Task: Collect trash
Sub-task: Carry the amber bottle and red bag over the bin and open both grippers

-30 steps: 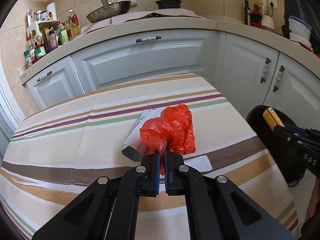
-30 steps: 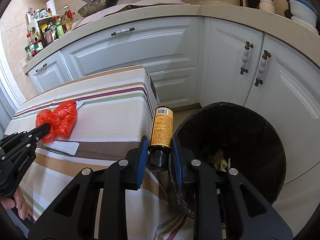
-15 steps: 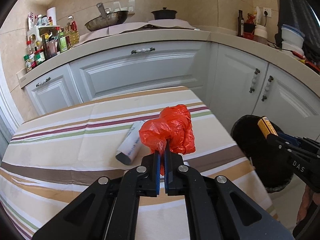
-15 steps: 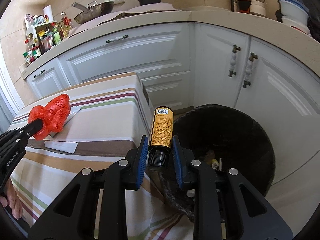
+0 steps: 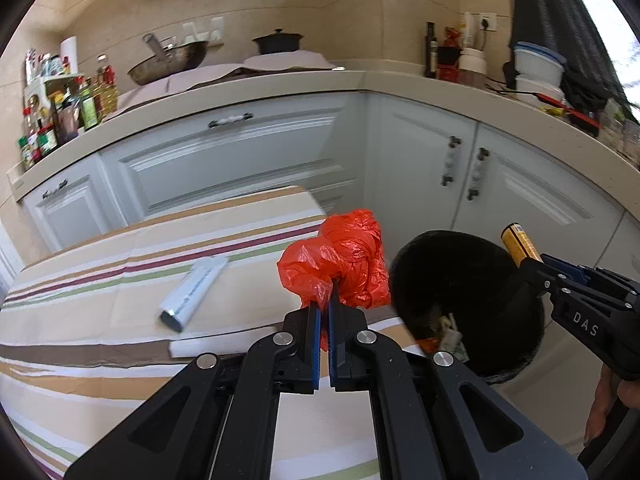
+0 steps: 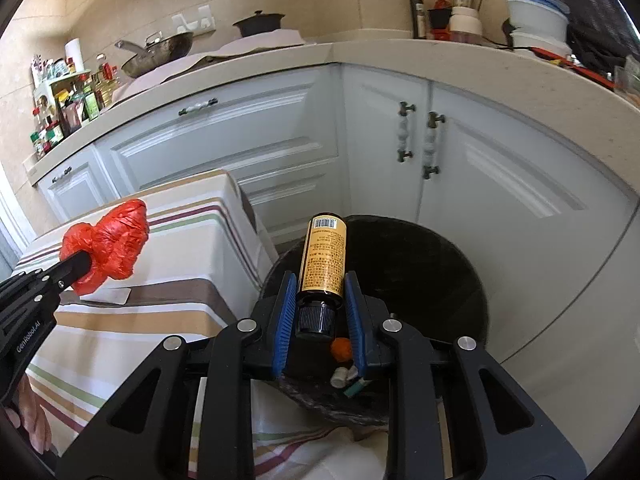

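The left gripper (image 5: 325, 312) is clamped tight on a crumpled red plastic bag (image 5: 340, 260), which hangs clear of the striped tabletop (image 5: 100, 308) near its right edge. The right gripper (image 6: 320, 312) is closed on a yellow bottle (image 6: 325, 256), pinching it at the neck just above the black cap, so the bottle's base sticks out forward. The bottle sits over the near rim of the black bin (image 6: 440, 264), which stands on the floor just beside the table's right edge, with scraps already lying at its bottom.

The step in hand looks like carrying both pieces to the bin and dropping them. To do it well, bring each one fully over the dark opening before letting go. The bag is light and may cling to the pads, so it likely wants a wide opening and perhaps a small shake. The bottle is heavier and should fall straight, though from the rim it could bounce out. A white tube (image 5: 192, 292) and a flat white card (image 5: 208, 346) lie on the tabletop, not yet collected.
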A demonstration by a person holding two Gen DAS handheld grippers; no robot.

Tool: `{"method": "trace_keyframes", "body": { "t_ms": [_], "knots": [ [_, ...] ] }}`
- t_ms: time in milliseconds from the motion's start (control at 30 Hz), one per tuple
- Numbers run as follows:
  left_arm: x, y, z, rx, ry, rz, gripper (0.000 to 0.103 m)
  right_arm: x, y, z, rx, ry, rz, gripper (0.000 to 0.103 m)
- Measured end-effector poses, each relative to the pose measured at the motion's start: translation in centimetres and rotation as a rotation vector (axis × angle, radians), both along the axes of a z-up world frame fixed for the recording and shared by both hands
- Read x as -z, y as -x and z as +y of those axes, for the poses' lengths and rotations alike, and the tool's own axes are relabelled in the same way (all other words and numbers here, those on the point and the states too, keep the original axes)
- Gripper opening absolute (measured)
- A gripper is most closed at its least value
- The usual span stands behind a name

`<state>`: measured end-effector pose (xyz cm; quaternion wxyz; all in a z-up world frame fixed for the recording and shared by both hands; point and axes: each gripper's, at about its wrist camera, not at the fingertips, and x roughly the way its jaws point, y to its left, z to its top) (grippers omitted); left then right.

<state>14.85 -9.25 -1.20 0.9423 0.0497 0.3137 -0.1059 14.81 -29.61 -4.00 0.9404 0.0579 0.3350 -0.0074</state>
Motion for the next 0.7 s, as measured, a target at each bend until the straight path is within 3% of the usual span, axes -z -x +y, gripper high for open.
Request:
{"method": "trace_keyframes", "body": {
  "t_ms": [700],
  "knots": [
    [-1.1, 0.2, -7.5, 0.118, 0.020, -0.039, 0.003, -1.4, 2.0, -5.5, 0.087, 0.013, -0.059, 0.024]
  ]
}}
